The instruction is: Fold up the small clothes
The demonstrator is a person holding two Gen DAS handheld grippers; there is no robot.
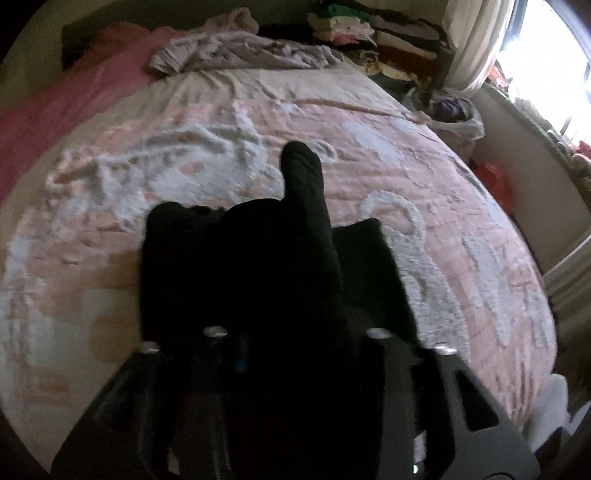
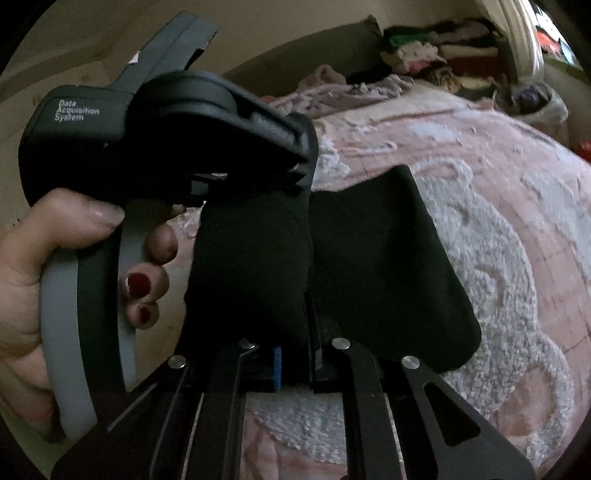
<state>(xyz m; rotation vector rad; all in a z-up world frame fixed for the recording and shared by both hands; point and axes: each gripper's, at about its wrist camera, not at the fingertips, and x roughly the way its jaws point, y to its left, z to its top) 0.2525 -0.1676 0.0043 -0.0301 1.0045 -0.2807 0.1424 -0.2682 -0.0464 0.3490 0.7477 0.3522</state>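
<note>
I have a black garment [image 2: 369, 266], soft and matte, held up just above the bed between both tools. In the right wrist view it hangs as a broad dark sheet with a second fold [image 2: 255, 266] draped in front of it on the left. In the left wrist view the same cloth [image 1: 240, 266] bunches right at the camera, and one narrow part [image 1: 306, 184] sticks forward over the bedspread.

My right gripper [image 2: 295, 365] has its fingers drawn narrow, and the lower edge of the cloth drops between them, so it is pinching the garment. My left gripper [image 2: 236, 147] shows in the right wrist view coming in from the upper left, with its front end pressed into the top of the cloth. The fabric covers its fingers, and in its own view the black cloth swallows them too, so I cannot tell how wide they stand. The person's left hand [image 2: 74, 266], nails painted dark red, wraps the grey handle.

Under the garment lies a pink bedspread [image 1: 424, 184] with raised white tufted patterns, rumpled in places. A plain pink sheet [image 1: 74, 99] runs along the far left side. At the head of the bed lies a crumpled pale lilac cloth [image 1: 240, 51]. Behind it a stack of folded clothes [image 1: 354, 26] in green, white, pink and dark red stands against the wall. To the right a white curtain [image 1: 476, 44] hangs beside a bright window [image 1: 546, 62], with a white plastic bag [image 1: 458, 118] and something red [image 1: 495, 181] on the floor below.
</note>
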